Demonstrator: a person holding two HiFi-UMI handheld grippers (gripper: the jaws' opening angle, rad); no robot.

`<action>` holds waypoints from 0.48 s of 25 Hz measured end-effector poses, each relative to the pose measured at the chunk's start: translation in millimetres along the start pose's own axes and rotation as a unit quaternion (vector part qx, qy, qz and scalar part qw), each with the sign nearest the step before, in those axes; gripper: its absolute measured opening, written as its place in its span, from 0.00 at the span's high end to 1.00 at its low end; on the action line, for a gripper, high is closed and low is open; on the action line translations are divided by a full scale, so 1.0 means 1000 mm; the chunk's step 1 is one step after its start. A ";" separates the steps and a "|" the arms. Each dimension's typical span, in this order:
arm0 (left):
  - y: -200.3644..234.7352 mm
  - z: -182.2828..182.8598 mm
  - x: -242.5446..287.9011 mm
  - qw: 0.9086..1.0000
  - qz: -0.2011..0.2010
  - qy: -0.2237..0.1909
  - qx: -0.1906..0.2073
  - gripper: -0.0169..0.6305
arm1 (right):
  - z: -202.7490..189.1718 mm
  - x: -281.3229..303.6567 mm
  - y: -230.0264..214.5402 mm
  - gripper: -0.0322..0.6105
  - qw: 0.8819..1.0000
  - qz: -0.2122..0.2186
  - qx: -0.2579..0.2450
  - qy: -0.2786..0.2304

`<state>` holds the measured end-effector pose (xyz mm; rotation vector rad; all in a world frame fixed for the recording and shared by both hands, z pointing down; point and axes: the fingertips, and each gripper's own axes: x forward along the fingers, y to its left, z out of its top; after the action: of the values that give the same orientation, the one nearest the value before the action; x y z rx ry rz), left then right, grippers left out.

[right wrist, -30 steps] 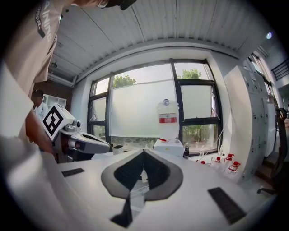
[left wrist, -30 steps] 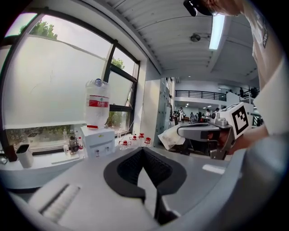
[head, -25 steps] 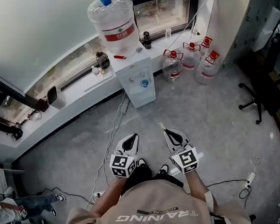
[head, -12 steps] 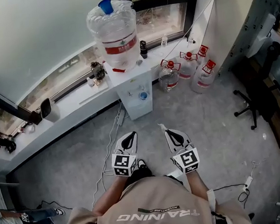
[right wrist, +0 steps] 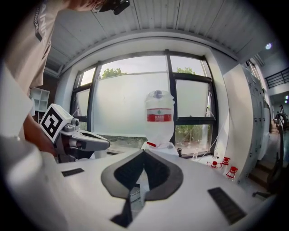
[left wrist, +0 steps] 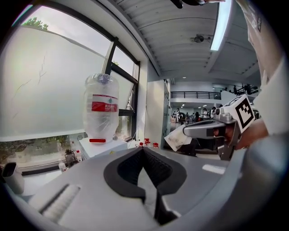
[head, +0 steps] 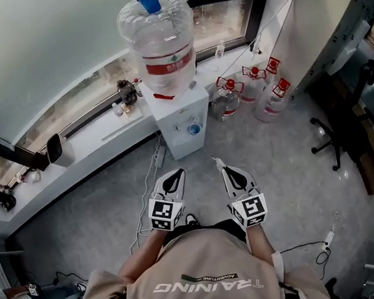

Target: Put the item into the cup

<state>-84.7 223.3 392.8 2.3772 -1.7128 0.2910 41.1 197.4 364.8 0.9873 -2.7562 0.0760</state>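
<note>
White crumpled paper-like item [left wrist: 177, 137]: clamped at the tips of the right gripper [left wrist: 185, 131] and carried in the air, well apart from the white water dispenser [head: 181, 117]. In the head view only a small white corner shows at that gripper's tip.

Claws: the right jaws are closed on the item. The left gripper [left wrist: 143, 150] has its jaws pressed together with nothing between them.

Handling, as judged: light, soft, easily creased, not fragile. It is likely to flop and could catch on a rim. A hold near 1 edge leaves the free end to enter first.

Cup: none identified with certainty. A pale vessel [left wrist: 12, 177] on the window ledge [head: 100, 124] is too unclear to call.

Writing: the large clear plastic water bottle [head: 161, 37] bears 1 red label [head: 170, 62], its print too small to read. The beige shirt [head: 204, 274] reads "TRAINING", with a smaller line that appears to read "ADVENTURE".
</note>
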 end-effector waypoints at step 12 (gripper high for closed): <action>0.023 0.008 0.060 1.000 0.003 0.015 -0.006 0.96 | -0.005 0.053 -0.044 0.93 1.000 0.019 0.012 0.010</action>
<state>-87.2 159.1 402.0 2.3473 -1.7034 0.3158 30.2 131.5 380.3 0.9342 -2.7621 0.1234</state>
